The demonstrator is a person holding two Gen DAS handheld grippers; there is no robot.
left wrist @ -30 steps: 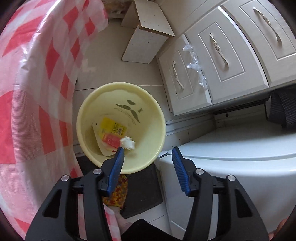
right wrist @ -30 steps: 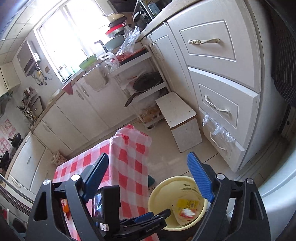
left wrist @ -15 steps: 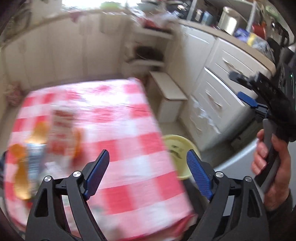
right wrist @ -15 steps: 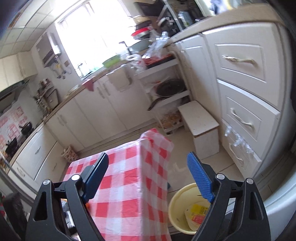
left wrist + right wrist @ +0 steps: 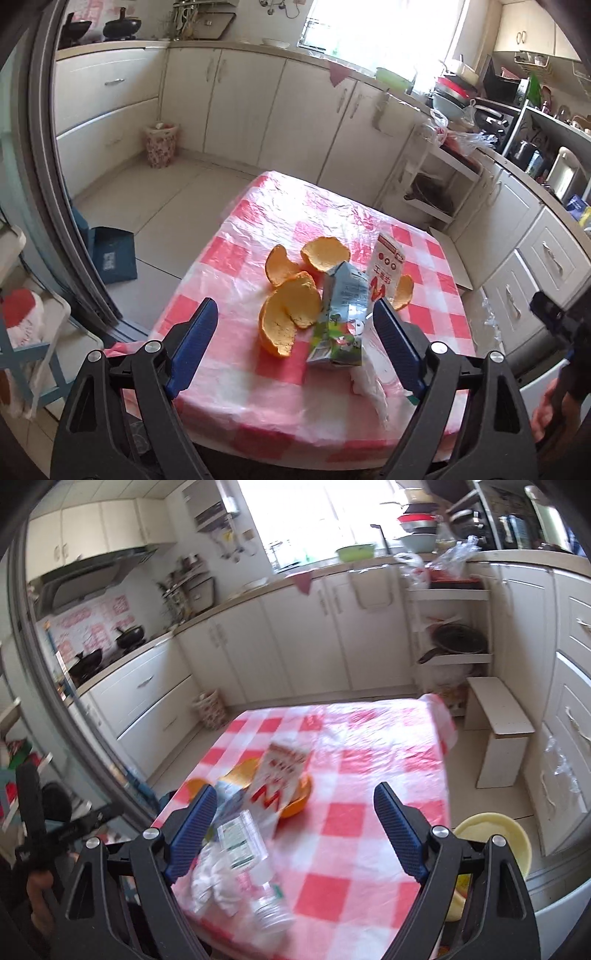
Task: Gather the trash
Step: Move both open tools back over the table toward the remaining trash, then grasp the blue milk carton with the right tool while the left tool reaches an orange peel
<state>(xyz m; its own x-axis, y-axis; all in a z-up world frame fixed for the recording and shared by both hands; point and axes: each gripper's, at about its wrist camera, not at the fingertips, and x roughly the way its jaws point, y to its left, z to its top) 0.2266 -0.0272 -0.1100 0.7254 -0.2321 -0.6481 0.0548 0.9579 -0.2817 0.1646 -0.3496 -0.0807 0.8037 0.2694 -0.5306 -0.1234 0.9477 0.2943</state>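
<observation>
Left wrist view, my tool: the left gripper (image 5: 291,326) hangs over the near edge of the table, its ribbed blue pads (image 5: 192,341) spread wide apart and holding nothing.
Left wrist view, table: a crinkled, glossy plastic tablecloth (image 5: 255,254) in red-and-white checks covers the top and drapes over the edges.
Left wrist view, trash: curled orange peels (image 5: 286,314), matte and cupped, lie mid-table; touching them on the right is a crushed blue-and-green drink carton (image 5: 341,317), and just behind it a white-and-red carton (image 5: 386,271) stands upright. A crumpled white tissue (image 5: 369,391) lies at the near right edge.
Left wrist view, far left: a floral-patterned bin (image 5: 161,144) stands on the tiled floor against the cream cabinets.

Right wrist view, my tool: the right gripper (image 5: 295,825) also has its blue pads (image 5: 393,829) wide apart, empty, over the near side of the cloth.
Right wrist view, trash: slightly blurred, the white-and-red carton (image 5: 282,775) leans in front of the orange peels (image 5: 297,801); nearer lies a clear plastic bottle (image 5: 251,864) on its side, with the white tissue (image 5: 212,884) bunched just left of it.
Right wrist view, floor right: a round pale-yellow plastic basin (image 5: 491,836) sits beside the table, near a small white stool (image 5: 496,729).
</observation>
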